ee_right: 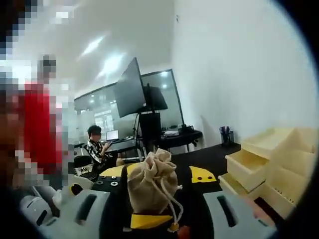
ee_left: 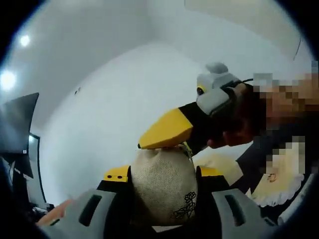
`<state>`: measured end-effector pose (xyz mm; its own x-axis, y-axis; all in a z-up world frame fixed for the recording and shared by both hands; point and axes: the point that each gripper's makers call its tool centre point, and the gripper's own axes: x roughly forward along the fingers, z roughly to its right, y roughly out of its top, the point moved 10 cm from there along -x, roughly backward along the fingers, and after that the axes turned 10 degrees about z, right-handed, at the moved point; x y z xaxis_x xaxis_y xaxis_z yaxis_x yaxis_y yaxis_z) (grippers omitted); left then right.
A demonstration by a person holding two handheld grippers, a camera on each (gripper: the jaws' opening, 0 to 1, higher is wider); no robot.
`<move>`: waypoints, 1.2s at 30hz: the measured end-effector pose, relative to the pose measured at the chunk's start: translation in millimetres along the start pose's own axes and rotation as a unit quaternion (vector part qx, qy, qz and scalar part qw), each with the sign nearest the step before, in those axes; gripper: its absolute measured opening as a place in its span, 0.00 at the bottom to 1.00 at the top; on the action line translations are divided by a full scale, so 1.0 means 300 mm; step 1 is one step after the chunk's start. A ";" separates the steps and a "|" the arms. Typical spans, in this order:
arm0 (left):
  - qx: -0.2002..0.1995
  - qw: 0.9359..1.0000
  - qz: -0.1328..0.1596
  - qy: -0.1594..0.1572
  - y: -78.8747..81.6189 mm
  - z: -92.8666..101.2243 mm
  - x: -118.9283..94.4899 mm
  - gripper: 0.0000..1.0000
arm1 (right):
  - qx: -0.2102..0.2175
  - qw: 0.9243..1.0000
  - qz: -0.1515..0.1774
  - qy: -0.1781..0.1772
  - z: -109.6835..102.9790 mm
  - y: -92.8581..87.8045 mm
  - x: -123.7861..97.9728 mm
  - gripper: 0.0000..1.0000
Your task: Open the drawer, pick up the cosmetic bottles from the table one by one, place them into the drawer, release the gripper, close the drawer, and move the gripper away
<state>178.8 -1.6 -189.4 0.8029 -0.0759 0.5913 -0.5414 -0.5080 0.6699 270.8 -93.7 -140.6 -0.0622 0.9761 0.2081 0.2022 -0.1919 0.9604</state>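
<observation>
We held a small cloth pouch (ee_left: 164, 186) up between both grippers
Its tied neck pointed upward; the left gripper (ee_left: 163, 175) pinched its body, the right gripper (ee_right: 154, 181) clamped it too

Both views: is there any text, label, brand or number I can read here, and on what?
None readable.
Burlap pouch: a dark flower print, no letters.
Laptop screen in the background: too small to read.
Yellow drawer unit: no label visible.

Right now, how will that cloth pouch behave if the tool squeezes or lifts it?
Likely soft: the cloth pouch bulges between the jaws of the left tool. Probably not slippery, given its coarse weave. Its loose drawstring could snag.
</observation>
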 end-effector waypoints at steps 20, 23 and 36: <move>-0.001 1.000 0.004 -0.005 -0.004 0.012 0.003 0.45 | 0.027 1.000 0.005 0.008 -0.007 -0.019 0.006 0.31; 0.000 1.000 0.003 -0.005 -0.006 0.011 0.002 0.46 | 0.028 1.000 0.004 0.005 -0.010 -0.020 0.010 0.29; 0.010 1.000 -0.004 -0.020 -0.024 0.019 0.011 0.50 | 0.033 0.999 -0.002 -0.009 0.022 -0.005 0.008 0.25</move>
<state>186.8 -3.1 -194.7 0.8165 -0.1061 0.5675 -0.5307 -0.5250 0.6653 276.7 -90.3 -142.7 -0.0456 0.9786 0.2007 0.2660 -0.1818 0.9467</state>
